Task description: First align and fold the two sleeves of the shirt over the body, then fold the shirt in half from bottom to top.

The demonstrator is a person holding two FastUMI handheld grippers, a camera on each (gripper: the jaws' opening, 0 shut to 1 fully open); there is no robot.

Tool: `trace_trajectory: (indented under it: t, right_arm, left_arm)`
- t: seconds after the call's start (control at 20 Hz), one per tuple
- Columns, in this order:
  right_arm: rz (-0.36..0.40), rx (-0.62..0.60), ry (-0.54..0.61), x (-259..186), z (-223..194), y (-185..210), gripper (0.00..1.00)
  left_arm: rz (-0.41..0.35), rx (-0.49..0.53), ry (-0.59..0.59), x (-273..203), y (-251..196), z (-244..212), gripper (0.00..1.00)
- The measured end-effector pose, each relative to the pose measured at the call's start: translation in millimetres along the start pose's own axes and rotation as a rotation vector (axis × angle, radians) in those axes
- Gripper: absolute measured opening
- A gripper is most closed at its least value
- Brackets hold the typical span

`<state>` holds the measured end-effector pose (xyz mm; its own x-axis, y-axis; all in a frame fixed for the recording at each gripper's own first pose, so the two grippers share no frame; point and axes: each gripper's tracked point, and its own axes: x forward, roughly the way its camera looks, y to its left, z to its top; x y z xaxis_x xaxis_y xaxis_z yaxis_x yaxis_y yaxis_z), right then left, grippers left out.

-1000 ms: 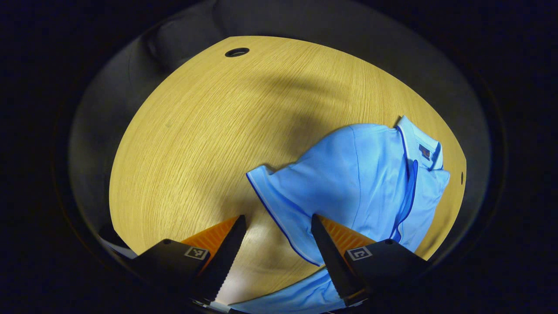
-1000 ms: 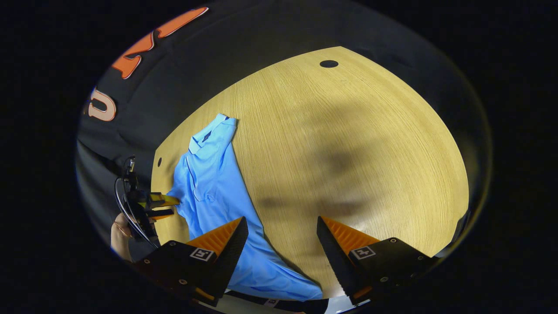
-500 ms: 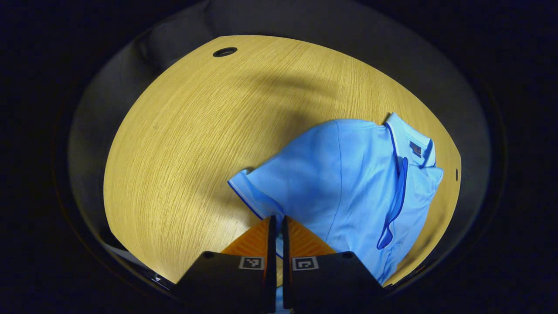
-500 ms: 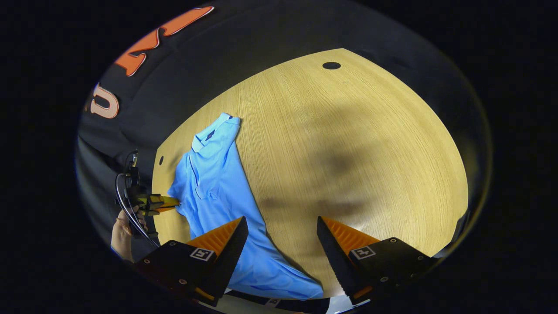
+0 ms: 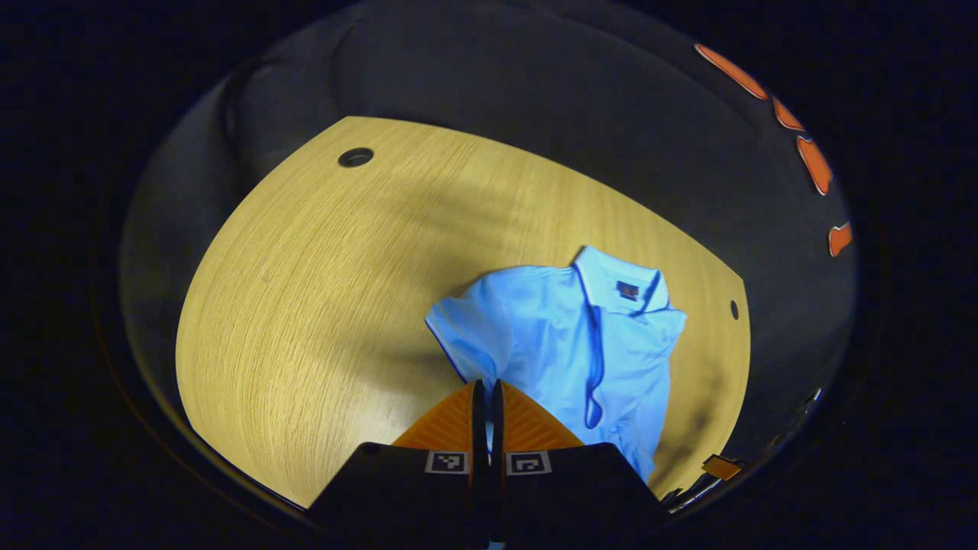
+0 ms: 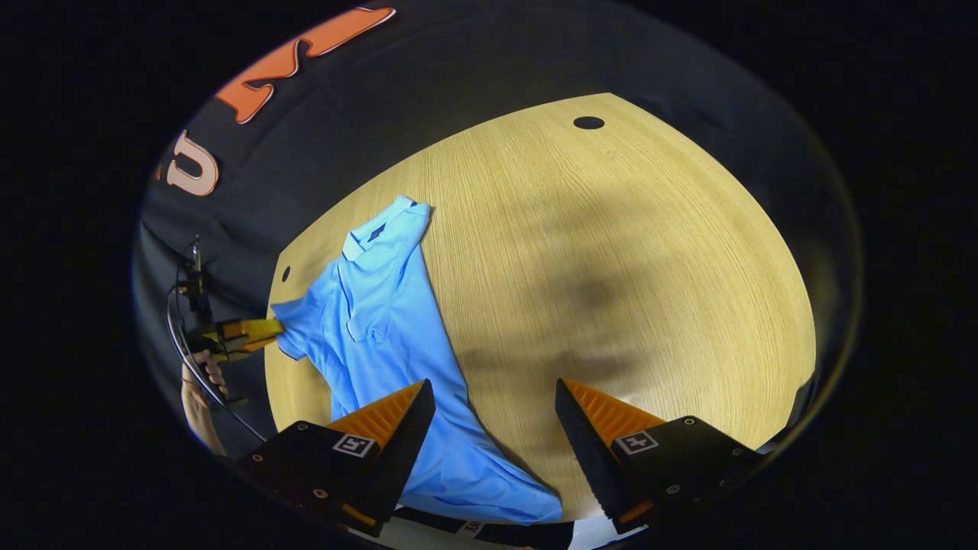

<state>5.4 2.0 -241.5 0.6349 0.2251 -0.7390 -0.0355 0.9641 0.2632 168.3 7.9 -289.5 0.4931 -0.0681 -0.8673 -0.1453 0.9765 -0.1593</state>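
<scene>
Left gripper view shows the light blue polo shirt (image 5: 565, 344) lying on the wooden table (image 5: 306, 290), its sleeve (image 5: 458, 336) pinched between the closed fingers of the left gripper (image 5: 487, 397). Right gripper view has the right gripper (image 6: 495, 397) hovering with fingers spread above the shirt's lower edge.

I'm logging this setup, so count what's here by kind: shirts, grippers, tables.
Shirts: 1, the blue polo shirt
Grippers: 2, the left gripper and the right gripper
Tables: 1, the wooden table
Total: 4
</scene>
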Motion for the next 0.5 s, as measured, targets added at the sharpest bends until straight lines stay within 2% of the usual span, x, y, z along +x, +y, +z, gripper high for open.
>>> trace_trajectory:
  t: [0.2,0.25,0.3,0.5]
  right_arm:
    - [0.011,-0.003,-0.004,-4,-1,0,0.98]
    - [0.012,0.004,-0.005,-5,-1,-1,0.98]
    - [0.017,0.011,-0.005,-7,-2,-2,0.98]
    - [-0.008,0.031,-0.004,-13,-8,-18,0.98]
  left_arm:
    - [-0.084,0.154,-0.017,-3,-79,55,0.04]
    - [-0.105,0.189,-0.018,-15,-82,4,0.04]
    - [-0.121,0.223,-0.013,-7,-102,38,0.04]
    - [-0.143,0.325,0.04,20,-156,23,0.05]
